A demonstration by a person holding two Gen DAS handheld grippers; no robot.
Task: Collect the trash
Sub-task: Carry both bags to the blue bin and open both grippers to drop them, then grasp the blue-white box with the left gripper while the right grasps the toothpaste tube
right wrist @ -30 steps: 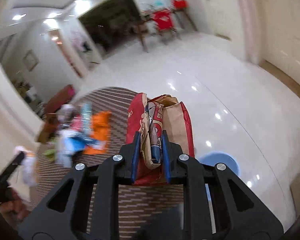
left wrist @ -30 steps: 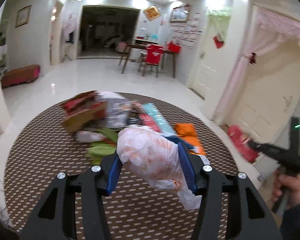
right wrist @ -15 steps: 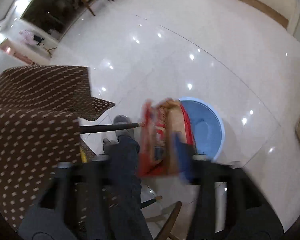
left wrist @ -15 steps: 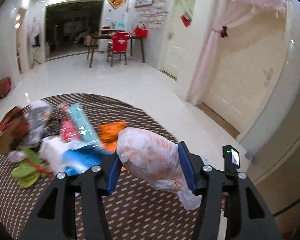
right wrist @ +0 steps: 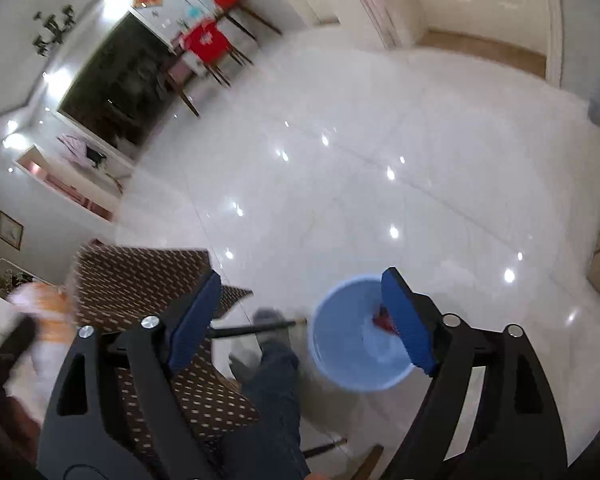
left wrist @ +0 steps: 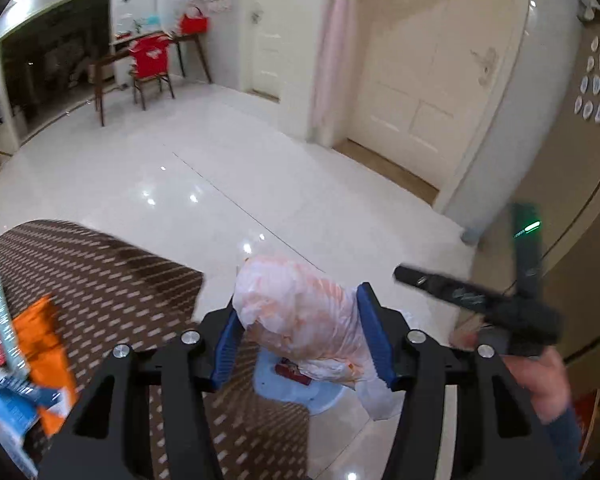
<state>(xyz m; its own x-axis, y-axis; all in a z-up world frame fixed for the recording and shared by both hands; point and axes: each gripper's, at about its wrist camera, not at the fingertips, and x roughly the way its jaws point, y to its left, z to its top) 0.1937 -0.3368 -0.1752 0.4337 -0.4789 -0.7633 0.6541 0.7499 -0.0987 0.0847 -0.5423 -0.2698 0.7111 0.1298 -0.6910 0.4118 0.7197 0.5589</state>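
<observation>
My left gripper [left wrist: 300,340] is shut on a crumpled white and orange plastic bag [left wrist: 300,312] and holds it above a light blue bin [left wrist: 296,388] on the floor. A red wrapper [left wrist: 290,370] lies in the bin. My right gripper [right wrist: 304,320] is open and empty above the same bin [right wrist: 356,344], where the red packet [right wrist: 384,318] shows inside. The right gripper [left wrist: 472,296] also shows at the right of the left wrist view. The bag [right wrist: 44,308] shows at the left of the right wrist view.
A brown dotted tablecloth [left wrist: 100,272] carries more trash at its left: an orange packet [left wrist: 40,344] and a blue one [left wrist: 16,404]. The person's leg [right wrist: 272,384] stands beside the bin. White tiled floor, doors and a far table with a red chair [left wrist: 150,60] surround.
My right gripper swung over the bin, opened and let the red and brown paper bag drop in. My left gripper carried the plastic bag right, from over the table to above the bin.
</observation>
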